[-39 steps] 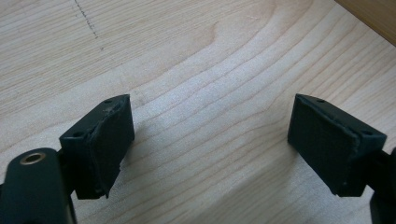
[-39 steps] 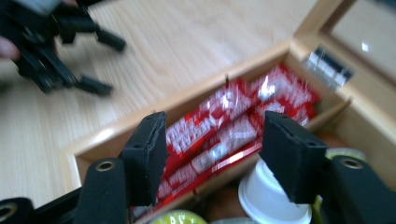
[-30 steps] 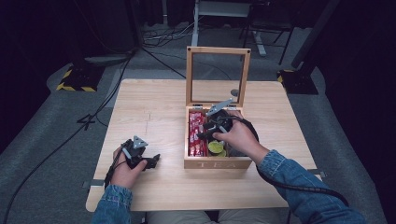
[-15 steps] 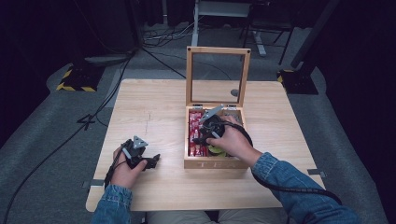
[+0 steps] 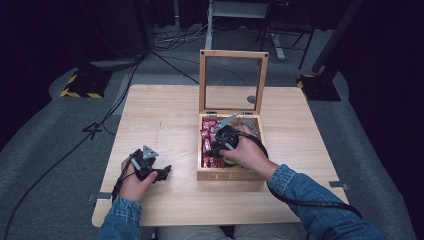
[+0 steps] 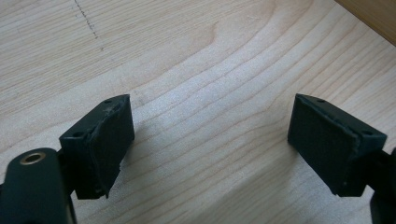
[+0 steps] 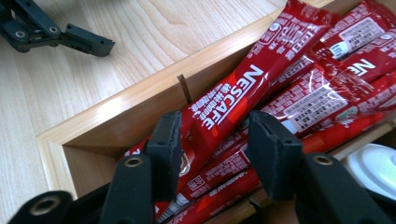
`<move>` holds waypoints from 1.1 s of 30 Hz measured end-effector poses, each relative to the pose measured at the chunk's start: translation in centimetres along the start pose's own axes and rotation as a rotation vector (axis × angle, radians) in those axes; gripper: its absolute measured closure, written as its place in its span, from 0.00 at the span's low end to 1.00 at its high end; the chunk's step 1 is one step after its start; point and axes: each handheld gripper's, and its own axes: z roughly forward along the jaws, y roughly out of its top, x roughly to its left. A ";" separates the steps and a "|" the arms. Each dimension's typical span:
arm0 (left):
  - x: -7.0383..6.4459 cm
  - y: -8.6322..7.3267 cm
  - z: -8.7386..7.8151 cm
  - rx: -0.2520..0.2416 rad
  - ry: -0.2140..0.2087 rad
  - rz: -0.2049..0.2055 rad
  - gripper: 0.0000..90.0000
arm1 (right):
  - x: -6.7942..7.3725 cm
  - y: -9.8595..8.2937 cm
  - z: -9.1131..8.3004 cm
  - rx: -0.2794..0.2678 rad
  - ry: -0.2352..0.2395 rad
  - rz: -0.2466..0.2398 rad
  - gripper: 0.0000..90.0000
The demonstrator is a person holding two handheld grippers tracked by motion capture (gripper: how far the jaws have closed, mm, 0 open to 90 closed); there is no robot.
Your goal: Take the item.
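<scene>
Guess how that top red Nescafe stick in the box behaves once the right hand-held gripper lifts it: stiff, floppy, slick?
The Nescafe stick is long and thin, so it will probably sag or bend past the right hand-held gripper, whose jaws bracket it near one end. Its wrapper looks glossy, so likely slick. It looks light, and it lies loose atop other red sticks in the wooden box, so it should lift free.

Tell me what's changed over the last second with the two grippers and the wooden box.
The right gripper has moved from the right compartment of the wooden box leftward and down into the one with the red Nescafe sticks, and its jaws now straddle the top stick; whether they pinch it cannot be told. The left gripper stayed open on the table; the box lid stayed up.
</scene>
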 end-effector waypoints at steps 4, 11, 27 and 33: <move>0.0 0.0 0.0 0.000 0.000 0.000 0.17 | 0.1 0.0 0.1 0.002 0.031 0.027 0.71; 0.0 0.0 0.0 0.000 0.000 0.000 0.17 | 0.4 0.1 0.2 0.001 0.076 0.093 0.84; 0.0 0.0 0.0 0.000 0.000 0.000 0.17 | 1.3 1.6 -2.5 -0.094 0.116 0.093 0.89; 0.0 0.0 0.0 0.000 0.000 0.000 0.17 | 1.2 2.0 -4.1 -0.145 0.136 0.106 0.89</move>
